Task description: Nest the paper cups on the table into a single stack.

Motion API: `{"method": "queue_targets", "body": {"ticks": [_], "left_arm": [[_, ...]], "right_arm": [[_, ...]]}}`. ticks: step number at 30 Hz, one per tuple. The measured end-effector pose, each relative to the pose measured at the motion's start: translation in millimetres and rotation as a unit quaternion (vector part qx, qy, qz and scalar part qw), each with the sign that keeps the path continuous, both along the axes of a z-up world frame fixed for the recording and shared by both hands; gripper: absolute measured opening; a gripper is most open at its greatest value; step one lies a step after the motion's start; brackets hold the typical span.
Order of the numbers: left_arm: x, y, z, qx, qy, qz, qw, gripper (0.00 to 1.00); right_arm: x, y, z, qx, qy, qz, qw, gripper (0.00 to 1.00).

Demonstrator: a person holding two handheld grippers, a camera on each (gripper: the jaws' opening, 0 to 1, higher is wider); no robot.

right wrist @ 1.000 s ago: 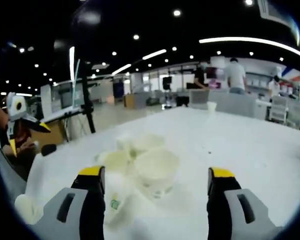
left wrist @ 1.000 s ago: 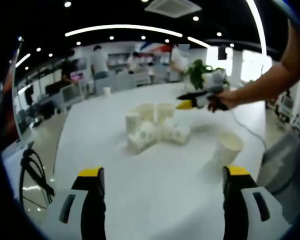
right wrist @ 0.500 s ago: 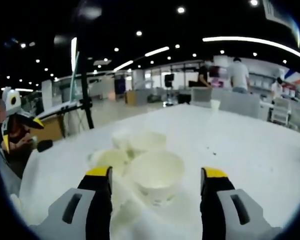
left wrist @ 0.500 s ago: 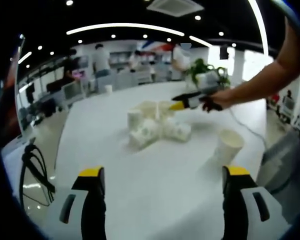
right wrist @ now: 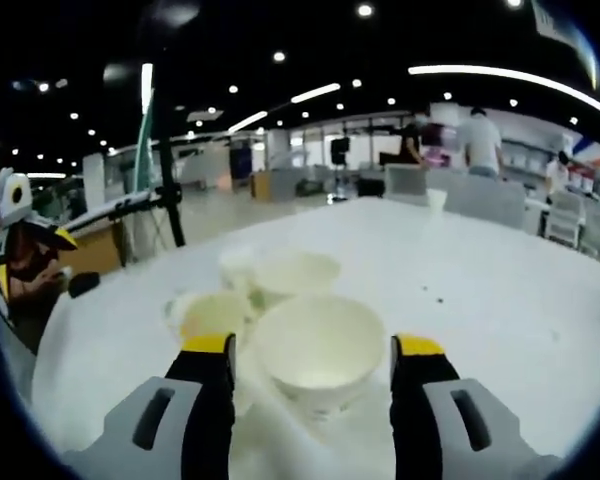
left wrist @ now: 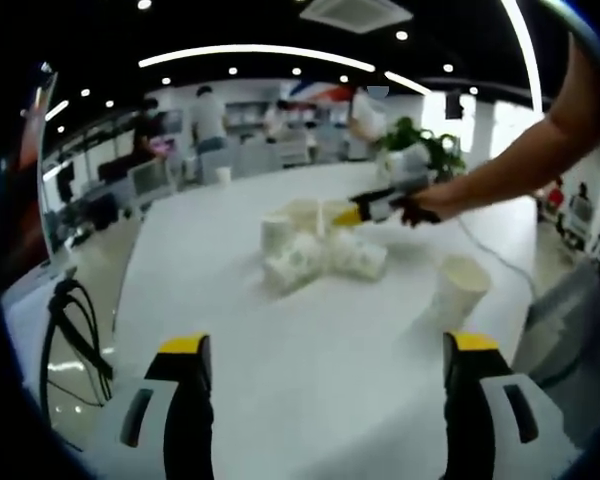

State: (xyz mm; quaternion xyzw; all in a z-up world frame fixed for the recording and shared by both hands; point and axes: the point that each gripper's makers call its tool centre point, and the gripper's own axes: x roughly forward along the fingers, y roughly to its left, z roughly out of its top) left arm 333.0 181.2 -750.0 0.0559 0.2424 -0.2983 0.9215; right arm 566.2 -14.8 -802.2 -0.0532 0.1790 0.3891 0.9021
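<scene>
I'm looking across a big white table (left wrist: 310,350) in an open office, with ceiling strip lights and a few people standing far back.

In the left gripper view, my left gripper (left wrist: 320,360) hangs low over the near table, its two yellow-tipped jaws spread wide apart with nothing between them. One paper cup (left wrist: 460,290) stands upright on its own to the right, beyond the right jaw. Farther off, near the middle of the table, sits the cluster of paper cups (left wrist: 315,250), some upright, some tipped over; I cannot count them reliably. A bare forearm reaches in from the right, and the right gripper (left wrist: 365,212) points its yellow tip at the far right edge of that cluster. A potted plant (left wrist: 410,150) stands beyond it, and black cables (left wrist: 75,330) loop at the left table edge.

In the right gripper view, the right gripper (right wrist: 310,350) is level, jaws apart, straddling an upright cup (right wrist: 320,350) close on each side; I cannot tell whether they touch it. Its inside is bare. At least two more open cups stand just behind and left of it.
</scene>
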Motion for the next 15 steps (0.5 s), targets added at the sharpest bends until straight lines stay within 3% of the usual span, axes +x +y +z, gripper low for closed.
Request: {"method": "queue_targets", "body": {"ticks": [15], "left_arm": [[-2.2,0.7,-1.1,-0.002,0.003,-0.002,1.0,0.95]], "right_arm": [[5.9,2.0,-8.8,-0.016,0.003,-0.007,0.9998,0.49]]}}
